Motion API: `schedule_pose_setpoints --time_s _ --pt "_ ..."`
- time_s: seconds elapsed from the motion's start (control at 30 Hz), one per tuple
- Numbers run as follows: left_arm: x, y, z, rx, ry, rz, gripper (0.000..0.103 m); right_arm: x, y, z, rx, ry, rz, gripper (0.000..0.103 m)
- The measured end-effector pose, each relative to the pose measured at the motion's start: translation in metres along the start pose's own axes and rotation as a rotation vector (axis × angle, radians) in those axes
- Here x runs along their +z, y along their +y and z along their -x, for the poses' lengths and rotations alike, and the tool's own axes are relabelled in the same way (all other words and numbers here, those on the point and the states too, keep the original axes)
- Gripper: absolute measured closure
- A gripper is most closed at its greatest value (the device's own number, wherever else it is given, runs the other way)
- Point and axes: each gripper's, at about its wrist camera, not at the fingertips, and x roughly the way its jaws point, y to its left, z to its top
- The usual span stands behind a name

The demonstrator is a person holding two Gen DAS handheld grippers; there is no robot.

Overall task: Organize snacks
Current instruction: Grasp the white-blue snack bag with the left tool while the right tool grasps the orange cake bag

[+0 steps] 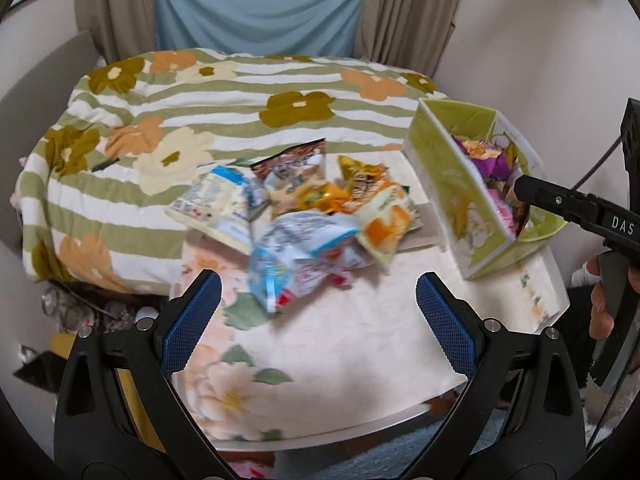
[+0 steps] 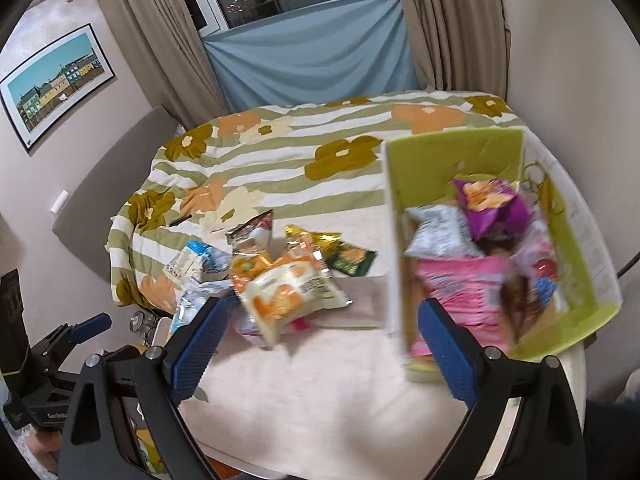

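Currently both the left gripper (image 1: pixel 318 322) and the right gripper (image 2: pixel 320 344) hang empty, jaws wide, above the bench (image 1: pixel 360 344). Loose snack packets (image 1: pixel 304 216) lie at 12 o'clock; the green box (image 2: pixel 452 156), partly filled, at 2 o'clock. Next: descend onto one packet and close.

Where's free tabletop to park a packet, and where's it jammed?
Free: the pale floral tablecloth nearest the grippers, bordered by the loose snack-packet pile and the green cardboard box. A narrow strip between pile and box also shows bare. Crowded: the pile and the box interior.
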Motion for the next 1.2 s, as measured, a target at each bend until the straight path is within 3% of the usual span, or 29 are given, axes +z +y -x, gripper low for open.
schedule_pose_setpoints --time_s 0.27,0.53,0.77,1.07,1.2 --pt "0.0 0.032 -0.04 -0.055 0.063 -0.126 0.006 -0.009 0.032 -0.043 -0.034 0.044 -0.173 0.008" --pt "0.001 0.018 -0.089 -0.052 0.109 -0.265 0.006 -0.015 0.035 -0.085 -0.062 0.106 -0.271 0.008" --pt "0.014 -0.004 -0.125 -0.033 0.138 -0.345 0.006 -0.017 0.018 -0.111 -0.014 0.147 -0.366 0.008" --pt "0.017 -0.008 -0.157 -0.03 0.215 -0.329 0.007 -0.012 0.006 -0.142 0.078 0.223 -0.444 0.008" --pt "0.02 -0.002 -0.166 -0.03 0.246 -0.289 0.017 -0.007 0.003 -0.154 0.097 0.242 -0.463 0.008"
